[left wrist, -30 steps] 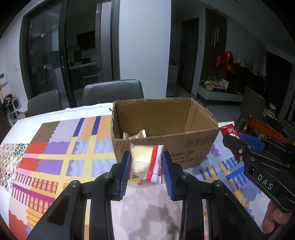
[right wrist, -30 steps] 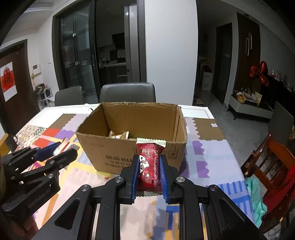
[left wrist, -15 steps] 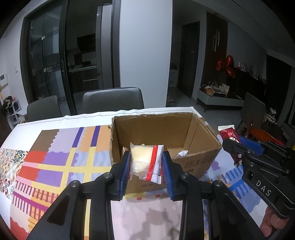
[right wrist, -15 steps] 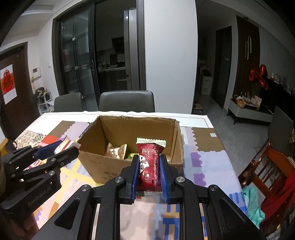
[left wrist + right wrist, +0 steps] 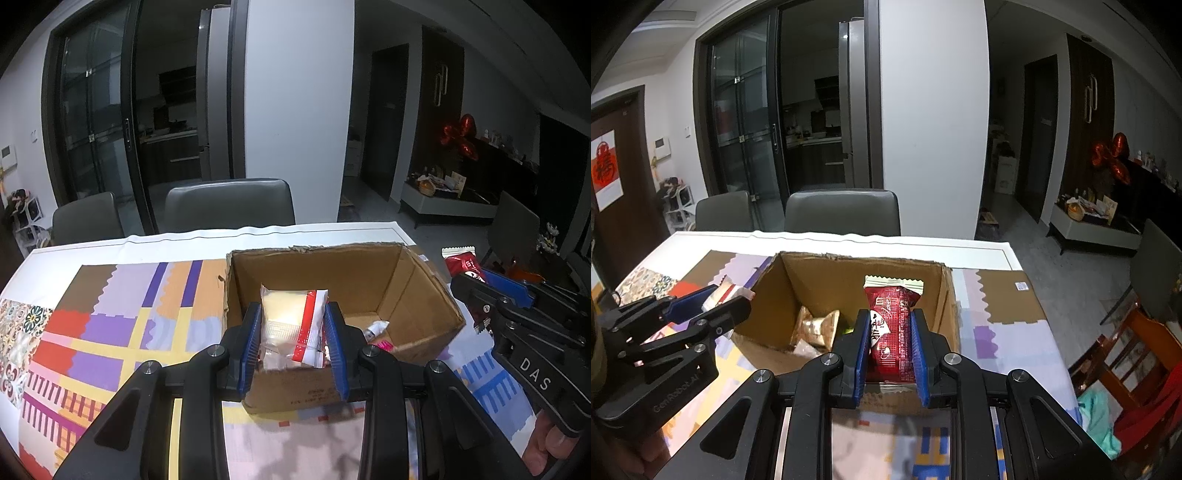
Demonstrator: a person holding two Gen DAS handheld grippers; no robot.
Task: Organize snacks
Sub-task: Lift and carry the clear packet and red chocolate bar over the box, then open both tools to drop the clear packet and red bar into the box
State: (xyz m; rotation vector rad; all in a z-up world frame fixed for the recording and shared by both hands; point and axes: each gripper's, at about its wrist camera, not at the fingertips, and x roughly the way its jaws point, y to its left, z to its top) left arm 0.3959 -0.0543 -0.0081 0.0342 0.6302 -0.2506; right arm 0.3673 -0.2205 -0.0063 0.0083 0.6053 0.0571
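Note:
An open cardboard box stands on the patterned table. My left gripper is shut on a clear packet with a pale yellow cake and a red stripe, held over the box's near wall. My right gripper is shut on a dark red snack packet, also over the box's near edge. Each gripper shows in the other's view: the right gripper beside the box's right side, the left gripper at its left. Inside the box lie a gold wrapped snack and other small packets.
A colourful patchwork tablecloth covers the table. Two grey chairs stand at the far side. A wooden chair with red and teal cloth sits to the right of the table. A hand holds the right gripper.
Both grippers moved forward and slightly up with their packets, from in front of the box to over its near wall. More of the box's inside shows now.

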